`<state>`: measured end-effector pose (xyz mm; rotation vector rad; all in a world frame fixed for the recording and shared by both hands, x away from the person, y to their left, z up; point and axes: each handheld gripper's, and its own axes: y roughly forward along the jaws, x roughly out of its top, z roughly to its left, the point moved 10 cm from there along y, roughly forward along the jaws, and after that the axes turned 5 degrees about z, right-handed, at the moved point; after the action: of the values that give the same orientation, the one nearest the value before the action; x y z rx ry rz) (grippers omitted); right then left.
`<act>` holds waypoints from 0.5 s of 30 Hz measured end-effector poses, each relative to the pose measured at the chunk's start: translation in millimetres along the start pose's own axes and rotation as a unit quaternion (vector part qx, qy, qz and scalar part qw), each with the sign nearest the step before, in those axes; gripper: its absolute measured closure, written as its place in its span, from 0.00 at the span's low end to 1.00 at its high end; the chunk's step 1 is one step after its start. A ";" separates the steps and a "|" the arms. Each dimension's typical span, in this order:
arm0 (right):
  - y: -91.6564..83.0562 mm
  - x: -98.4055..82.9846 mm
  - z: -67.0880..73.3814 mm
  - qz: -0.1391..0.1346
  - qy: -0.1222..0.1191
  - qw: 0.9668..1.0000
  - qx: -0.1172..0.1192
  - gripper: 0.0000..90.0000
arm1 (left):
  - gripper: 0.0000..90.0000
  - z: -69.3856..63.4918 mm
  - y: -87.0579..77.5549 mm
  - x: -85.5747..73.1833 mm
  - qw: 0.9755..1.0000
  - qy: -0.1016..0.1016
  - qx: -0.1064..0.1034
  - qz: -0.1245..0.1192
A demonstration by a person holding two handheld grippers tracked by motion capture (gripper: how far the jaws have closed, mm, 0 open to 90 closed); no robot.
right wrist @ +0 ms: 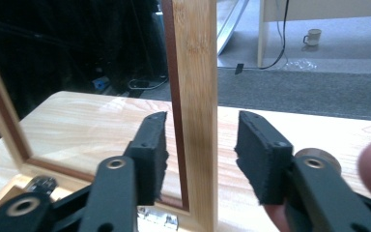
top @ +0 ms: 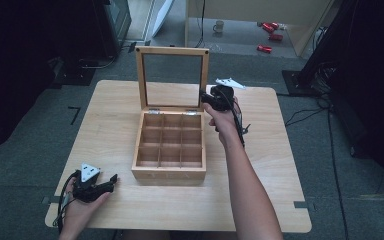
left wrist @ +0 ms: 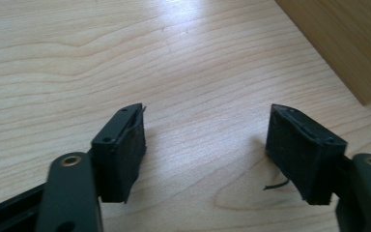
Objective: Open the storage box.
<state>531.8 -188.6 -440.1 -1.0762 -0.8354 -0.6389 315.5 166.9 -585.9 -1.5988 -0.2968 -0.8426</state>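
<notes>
A pale rectangular wooden table (top: 105,105) carries everything. At its middle sits a light wooden box with nine square compartments (top: 169,145), its glass-paned wooden lid (top: 172,77) standing upright. The lid's right frame post (right wrist: 195,96) rises between the right gripper (right wrist: 200,145)'s spread jaws, neither pad clearly touching it. The left gripper (left wrist: 205,145) rests low, jaws wide apart over bare tabletop, the box's corner (left wrist: 338,43) just ahead to its right. Beyond, a white mug (top: 219,26) and red tools (top: 269,31) lie on the grey floor (top: 25,165).

Box (left wrist: 340,43) corner runs off the left gripper view's top and right edges. Lid (right wrist: 193,96) frame cut off top and bottom in the right gripper view. Red things (top: 269,35) on the floor, too small to tell.
</notes>
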 end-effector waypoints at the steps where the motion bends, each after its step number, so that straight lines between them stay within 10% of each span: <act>1: -3.0 -1.4 -0.3 0.002 -0.003 1.000 0.001 0.56 | 0.32 0.3 0.1 -0.1 1.000 0.000 0.001 0.000; 15: -47.3 -54.0 -11.7 0.055 -0.031 0.998 0.023 0.20 | 0.13 -3.0 1.4 -2.9 1.000 0.017 -0.009 0.014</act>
<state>468.0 -213.4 -464.7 -1.0956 -0.8345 -0.4939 313.2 164.5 -588.8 -1.6004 -0.2421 -0.8526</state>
